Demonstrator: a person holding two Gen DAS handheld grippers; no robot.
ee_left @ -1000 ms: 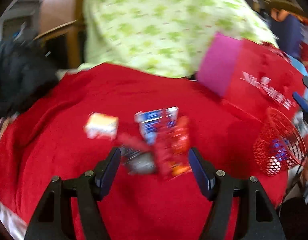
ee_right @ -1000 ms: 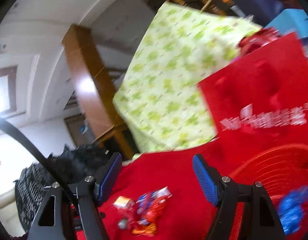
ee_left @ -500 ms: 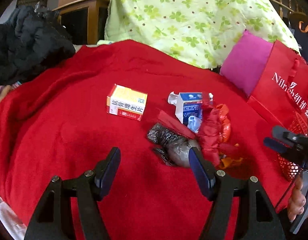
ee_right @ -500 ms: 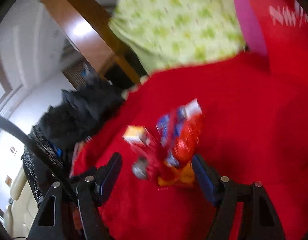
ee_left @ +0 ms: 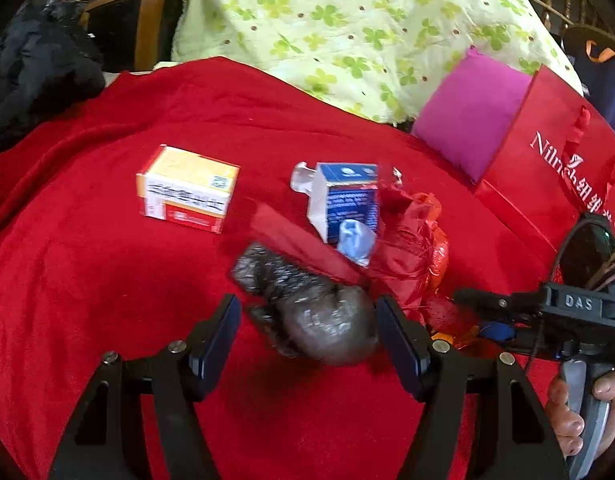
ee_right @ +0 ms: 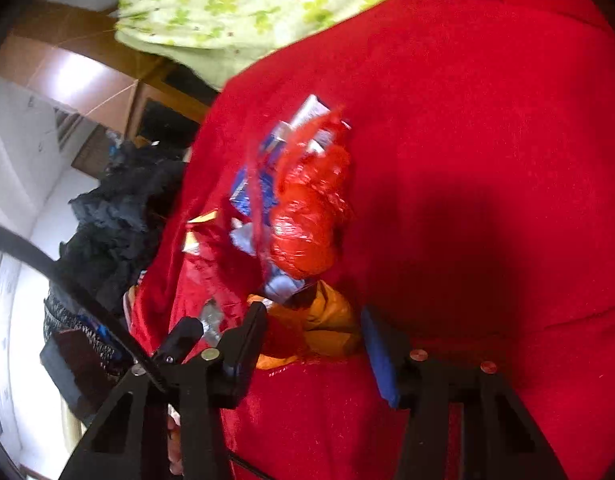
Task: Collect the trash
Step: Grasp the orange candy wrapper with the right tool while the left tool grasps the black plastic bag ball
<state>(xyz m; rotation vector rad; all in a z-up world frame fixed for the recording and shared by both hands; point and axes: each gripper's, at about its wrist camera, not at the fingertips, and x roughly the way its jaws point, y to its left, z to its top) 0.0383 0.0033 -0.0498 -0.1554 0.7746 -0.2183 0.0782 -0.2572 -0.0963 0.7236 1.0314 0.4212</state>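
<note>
On the red blanket [ee_left: 107, 280] lies a small pile of trash. It holds a yellow-and-white box [ee_left: 187, 188], a blue-and-white carton [ee_left: 345, 200], a crumpled red wrapper [ee_left: 411, 248] and a balled black plastic bag [ee_left: 315, 312]. My left gripper [ee_left: 307, 340] is open, with the black bag between its fingertips. My right gripper [ee_right: 311, 344] comes in from the right [ee_left: 479, 316], held by a hand [ee_left: 579, 412]. Its jaws are closing with an orange wrapper [ee_right: 319, 328] between them. The red wrapper [ee_right: 307, 216] lies just beyond it.
A red paper bag [ee_left: 547, 168] and a magenta cushion [ee_left: 475, 108] stand at the right. A green floral quilt [ee_left: 347, 20] hangs behind the blanket. Dark clothing [ee_left: 35, 68] is heaped at the left beside wooden furniture [ee_left: 147, 20].
My left gripper sank toward the pile until the black bag sat between its fingers. My right gripper swung down from the red bag to the pile, and its jaws narrowed around the orange wrapper.
</note>
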